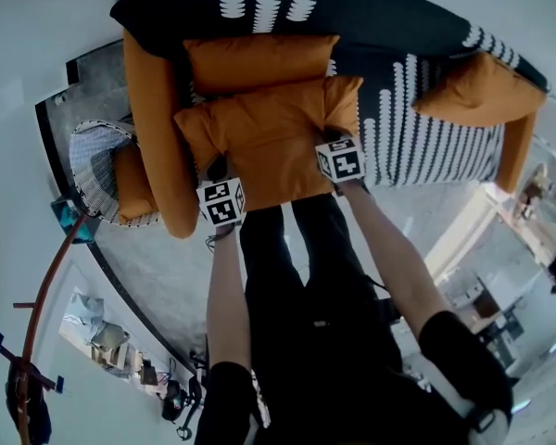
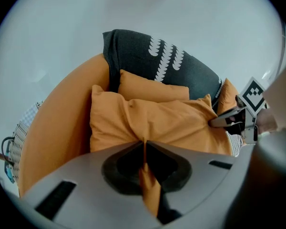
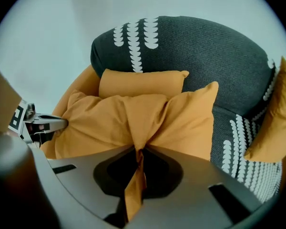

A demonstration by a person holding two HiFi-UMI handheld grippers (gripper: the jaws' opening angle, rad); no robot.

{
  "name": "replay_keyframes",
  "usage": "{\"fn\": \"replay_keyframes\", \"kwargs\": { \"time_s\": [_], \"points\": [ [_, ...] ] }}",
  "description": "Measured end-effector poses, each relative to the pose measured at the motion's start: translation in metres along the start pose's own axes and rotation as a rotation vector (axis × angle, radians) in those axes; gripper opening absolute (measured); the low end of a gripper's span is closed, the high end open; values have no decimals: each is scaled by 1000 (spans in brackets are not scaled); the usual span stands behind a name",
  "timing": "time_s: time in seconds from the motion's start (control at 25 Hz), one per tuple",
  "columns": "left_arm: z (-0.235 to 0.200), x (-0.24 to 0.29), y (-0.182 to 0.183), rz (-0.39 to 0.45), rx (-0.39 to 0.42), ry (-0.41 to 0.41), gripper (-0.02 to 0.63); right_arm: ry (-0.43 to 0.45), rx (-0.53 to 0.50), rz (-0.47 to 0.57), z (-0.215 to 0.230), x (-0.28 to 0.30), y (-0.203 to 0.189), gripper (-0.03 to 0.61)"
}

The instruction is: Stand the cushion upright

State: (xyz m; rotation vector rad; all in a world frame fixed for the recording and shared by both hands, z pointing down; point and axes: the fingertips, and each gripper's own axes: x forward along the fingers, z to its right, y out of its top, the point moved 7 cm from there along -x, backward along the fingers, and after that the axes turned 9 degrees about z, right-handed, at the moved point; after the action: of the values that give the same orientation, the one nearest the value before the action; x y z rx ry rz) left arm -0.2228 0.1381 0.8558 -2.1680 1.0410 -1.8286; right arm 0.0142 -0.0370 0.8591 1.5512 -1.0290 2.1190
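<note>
As we hold it: one orange cushion, on the sofa before a smaller orange pillow. Left gripper and right gripper each clamp a fold of its near edge. We judge it light, soft, floppy; wide edge grips suit it.

left gripper | jaws pinched on orange cushion fabric | right gripper at far edge

Large orange cushion, creased, near edge pinched up, against smaller orange pillow, on sofa
</note>
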Motion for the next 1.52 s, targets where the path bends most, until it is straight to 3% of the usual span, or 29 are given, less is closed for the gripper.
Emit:
{"fn": "replay_keyframes", "kwargs": {
  "time_s": [0.84,1.52],
  "points": [
    [23,-78,-16,16,-5,-39,5,28,5,59,-27,-71,-21,2],
    [30,-178,43,182,27,-74,5,0,-12,236,-59,-168,24,2]
  ]
}}
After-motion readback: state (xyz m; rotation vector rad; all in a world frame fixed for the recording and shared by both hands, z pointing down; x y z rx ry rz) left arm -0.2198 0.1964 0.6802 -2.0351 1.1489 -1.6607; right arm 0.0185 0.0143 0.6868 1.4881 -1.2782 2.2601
